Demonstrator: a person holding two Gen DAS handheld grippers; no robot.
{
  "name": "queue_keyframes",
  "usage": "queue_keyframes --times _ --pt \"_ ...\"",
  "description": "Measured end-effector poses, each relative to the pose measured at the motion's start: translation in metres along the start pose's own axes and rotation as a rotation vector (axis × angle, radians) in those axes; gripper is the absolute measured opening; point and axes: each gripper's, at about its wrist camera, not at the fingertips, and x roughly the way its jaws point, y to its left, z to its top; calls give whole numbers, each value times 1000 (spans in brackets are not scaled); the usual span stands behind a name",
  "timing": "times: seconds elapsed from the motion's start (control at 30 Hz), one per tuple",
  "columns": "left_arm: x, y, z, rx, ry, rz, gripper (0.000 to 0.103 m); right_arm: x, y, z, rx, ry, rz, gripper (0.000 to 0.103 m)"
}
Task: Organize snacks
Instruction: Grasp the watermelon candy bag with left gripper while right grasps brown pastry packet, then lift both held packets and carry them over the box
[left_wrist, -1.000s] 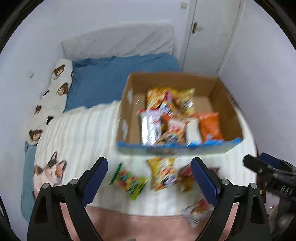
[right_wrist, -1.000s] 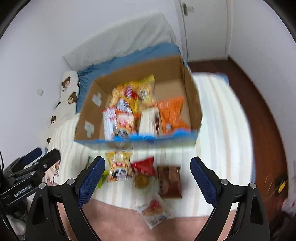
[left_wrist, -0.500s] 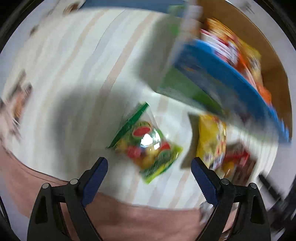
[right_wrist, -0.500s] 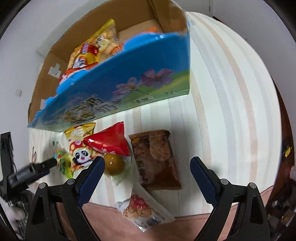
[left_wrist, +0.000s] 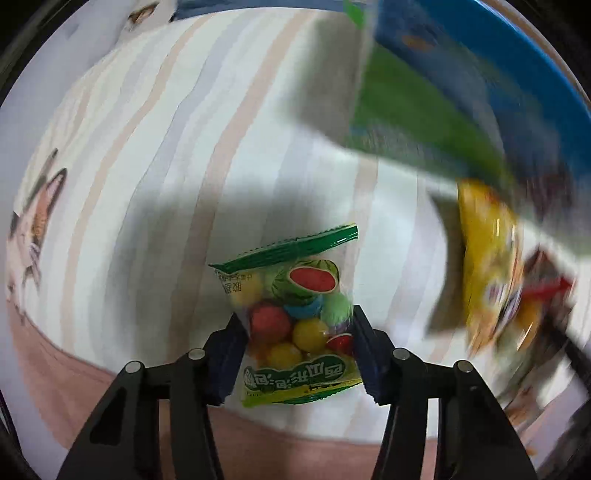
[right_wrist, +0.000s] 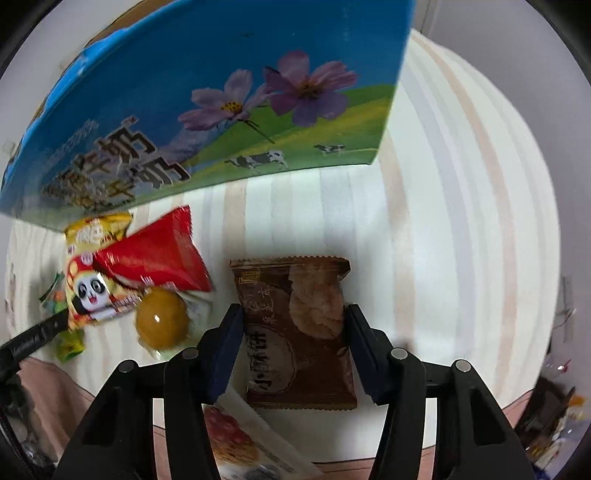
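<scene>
My left gripper (left_wrist: 297, 325) is closed against both sides of a green bag of coloured gum balls (left_wrist: 295, 317) lying on the striped bedspread (left_wrist: 147, 155). My right gripper (right_wrist: 293, 325) is closed against both sides of a brown cracker packet (right_wrist: 295, 332) on the same bedspread. The blue printed front of the snack box (right_wrist: 221, 103) stands just beyond; it also shows in the left wrist view (left_wrist: 461, 92).
A yellow panda snack bag (right_wrist: 88, 280), a red packet (right_wrist: 155, 254) and a clear pack with a yellow ball (right_wrist: 160, 325) lie left of the brown packet. A clear packet (right_wrist: 240, 443) lies under my right gripper. The left gripper's body (right_wrist: 33, 336) shows at far left.
Both grippers have dropped from above the box down to the bedspread and narrowed from wide open, the left onto the gum ball bag, the right onto the brown packet.
</scene>
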Motion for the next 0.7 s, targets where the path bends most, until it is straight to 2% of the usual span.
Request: queue_keyframes --times 0.1,0.23,0.4,0.53,0.63,0.7 --pt "-1 -10 -30 84 -15 55 51 -4 -10 -12 19 3 1 58" --pt "-3 -12 -70 94 16 31 51 -10 -31 -43 48 37 17 58" --pt "-3 -24 -124 143 27 52 51 -13 -53 -95 96 82 20 58" --pt "-2 -23 -162 132 76 4 51 -13 -61 -136 123 131 52 58" --pt "4 -16 -175 111 112 -47 52 -14 -64 -158 132 153 68 59" --pt "7 -6 -179 60 127 -100 58 -11 -66 -167 138 170 82 62"
